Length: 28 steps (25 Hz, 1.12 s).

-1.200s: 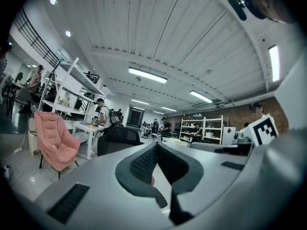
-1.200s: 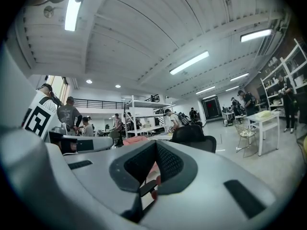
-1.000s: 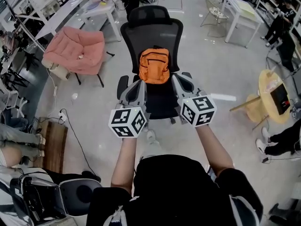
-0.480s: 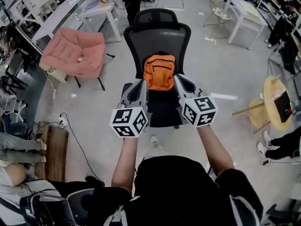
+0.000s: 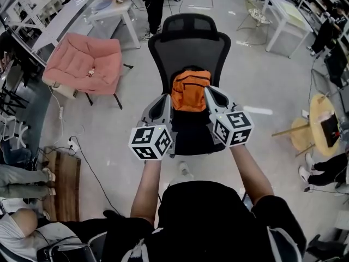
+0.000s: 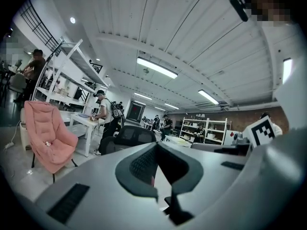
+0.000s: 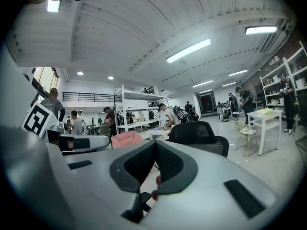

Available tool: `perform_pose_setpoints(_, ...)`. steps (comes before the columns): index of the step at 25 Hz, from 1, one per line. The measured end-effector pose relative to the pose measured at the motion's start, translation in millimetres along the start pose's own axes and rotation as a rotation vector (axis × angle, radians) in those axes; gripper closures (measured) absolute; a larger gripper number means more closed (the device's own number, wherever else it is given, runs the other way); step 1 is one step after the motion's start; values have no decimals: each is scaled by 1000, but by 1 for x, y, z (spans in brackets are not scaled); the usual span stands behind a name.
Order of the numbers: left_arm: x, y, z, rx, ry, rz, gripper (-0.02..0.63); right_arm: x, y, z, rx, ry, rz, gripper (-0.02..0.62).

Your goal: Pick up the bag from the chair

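Observation:
An orange bag (image 5: 191, 90) stands upright on the seat of a black office chair (image 5: 189, 45), leaning against its mesh back. Both grippers are held out level in front of me. The left gripper (image 5: 164, 99) is just left of the bag's lower part. The right gripper (image 5: 209, 90) is at the bag's right edge. Neither visibly touches it. In the left gripper view the jaws of the left gripper (image 6: 156, 145) are shut with nothing between them. The right gripper (image 7: 154, 145) is likewise shut and empty, with the chair's headrest (image 7: 196, 132) beyond it.
A pink padded chair (image 5: 84, 59) stands to the left of the office chair. White tables (image 5: 283, 12) and shelving lie behind, and a round wooden table (image 5: 322, 119) is at the right. A cable (image 5: 90, 162) runs over the floor at left. Several people stand around.
The chair and bag have come closer to me. Both grippers, still shut, have moved forward together and now flank the bag instead of sitting short of it.

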State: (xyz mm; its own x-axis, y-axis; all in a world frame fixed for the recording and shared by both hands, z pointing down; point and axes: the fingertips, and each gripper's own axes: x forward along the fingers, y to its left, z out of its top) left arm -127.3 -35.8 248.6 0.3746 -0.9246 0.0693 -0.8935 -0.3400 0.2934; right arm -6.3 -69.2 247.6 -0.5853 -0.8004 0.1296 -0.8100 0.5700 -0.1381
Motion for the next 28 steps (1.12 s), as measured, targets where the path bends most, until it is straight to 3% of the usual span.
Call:
perform_pose_setpoints(13, 44, 61, 8, 2, 36, -56, 597, 71, 0, -2, 16, 1, -56, 595)
perform_pose_setpoints(28, 72, 64, -9, -25, 78, -101, 597, 84, -27, -23, 37, 49, -111, 595)
